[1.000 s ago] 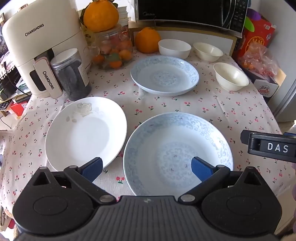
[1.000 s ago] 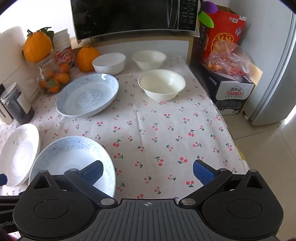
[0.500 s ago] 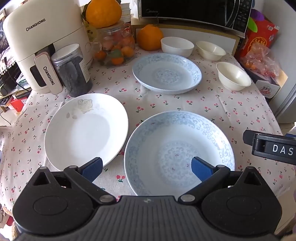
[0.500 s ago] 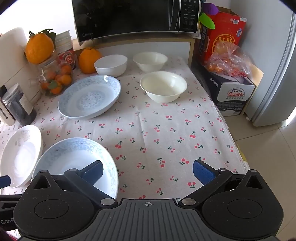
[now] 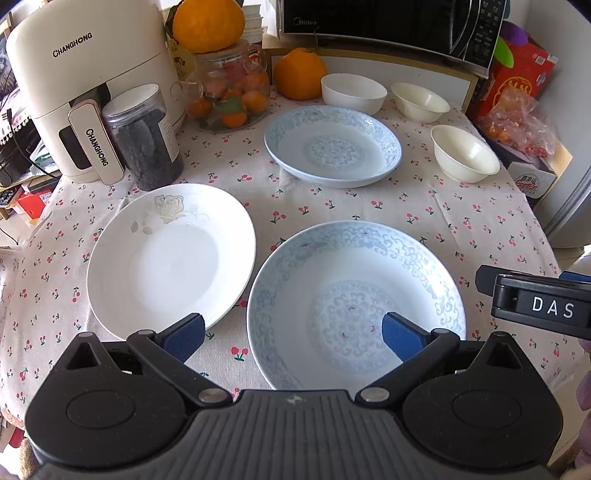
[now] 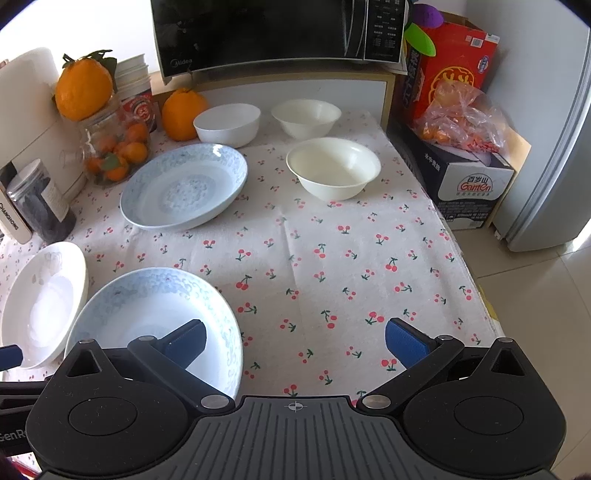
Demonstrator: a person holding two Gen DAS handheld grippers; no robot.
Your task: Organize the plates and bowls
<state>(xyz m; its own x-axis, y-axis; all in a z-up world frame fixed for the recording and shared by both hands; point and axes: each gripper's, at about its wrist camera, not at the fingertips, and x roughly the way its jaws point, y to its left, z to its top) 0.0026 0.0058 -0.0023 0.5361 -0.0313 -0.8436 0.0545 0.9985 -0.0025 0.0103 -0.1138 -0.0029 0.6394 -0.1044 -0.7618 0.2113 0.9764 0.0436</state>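
Observation:
A white plate with a rose print (image 5: 170,258) and a pale blue patterned plate (image 5: 351,299) lie side by side at the table's near edge. A second blue plate (image 5: 332,146) lies further back. Three white bowls stand behind it: one at the back middle (image 5: 352,92), one at the back right (image 5: 419,101), one nearer on the right (image 5: 463,153). My left gripper (image 5: 291,336) is open and empty, above the near rims of both near plates. My right gripper (image 6: 293,339) is open and empty, over the near blue plate's (image 6: 155,310) right edge and the cloth.
An air fryer (image 5: 85,85), a dark jar (image 5: 144,136), a glass jar of small oranges (image 5: 231,96) and large oranges (image 5: 299,74) line the back left. A microwave (image 5: 388,26) sits behind. Boxes and a bag (image 6: 458,122) stand right of the table, beside a fridge (image 6: 546,147).
Both grippers have drawn back and risen slightly, so the plates and bowls sit a little lower and further in view. Nothing on the table has moved.

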